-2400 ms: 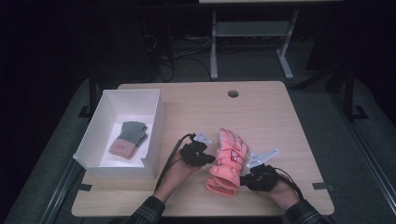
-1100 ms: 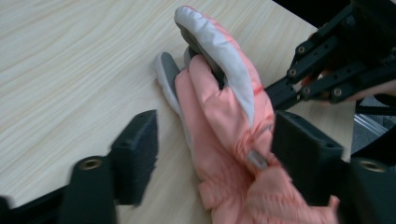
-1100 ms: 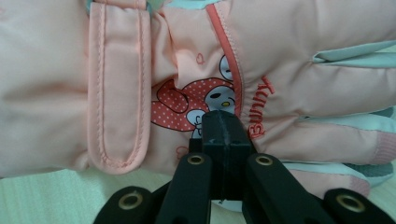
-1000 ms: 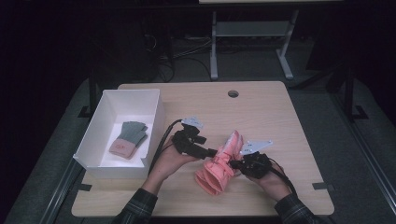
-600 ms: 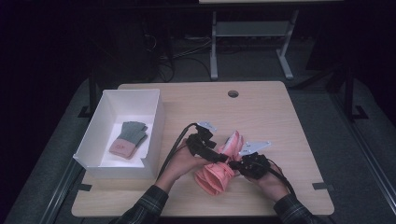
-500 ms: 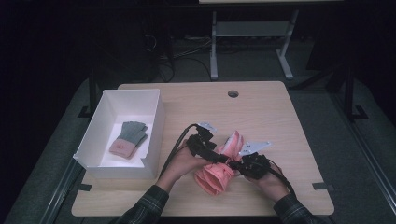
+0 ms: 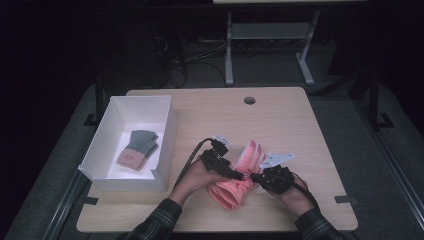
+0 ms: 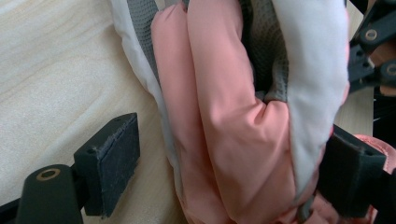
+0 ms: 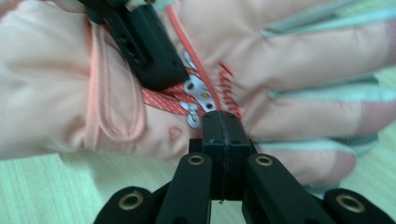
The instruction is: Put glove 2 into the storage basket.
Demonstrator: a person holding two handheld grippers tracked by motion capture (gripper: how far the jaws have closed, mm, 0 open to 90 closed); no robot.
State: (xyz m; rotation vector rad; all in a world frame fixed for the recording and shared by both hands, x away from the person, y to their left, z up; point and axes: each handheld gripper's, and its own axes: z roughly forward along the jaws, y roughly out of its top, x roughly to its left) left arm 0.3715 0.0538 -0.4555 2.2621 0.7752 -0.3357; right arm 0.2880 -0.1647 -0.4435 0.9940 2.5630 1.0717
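A pink padded glove (image 7: pixel 231 194) with grey and white finger stripes lies bunched on its side at the front middle of the wooden table (image 7: pixel 300 125). My left gripper (image 7: pixel 232 171) is open, its jaws straddling the glove (image 8: pixel 224 116). One pad (image 8: pixel 111 161) stands clear of the glove and the other pad (image 8: pixel 350 175) presses its far side. From the right, my right gripper (image 7: pixel 256 177) meets the glove. Its jaws (image 9: pixel 222 128) are pressed together at the glove's edge (image 9: pixel 303 56), beside a small strap. A left gripper jaw (image 9: pixel 149 46) lies across the glove there.
A white open box (image 7: pixel 165 131) stands at the table's left with a grey and pink glove (image 7: pixel 137 149) inside. A round cable hole (image 7: pixel 249 100) sits near the far edge. Cables trail from both grippers toward the person's sleeves.
The pink glove went from lying flat to bunched up on its side. My left gripper has moved right and nearer, its jaws now around the glove. The right gripper has hardly moved.
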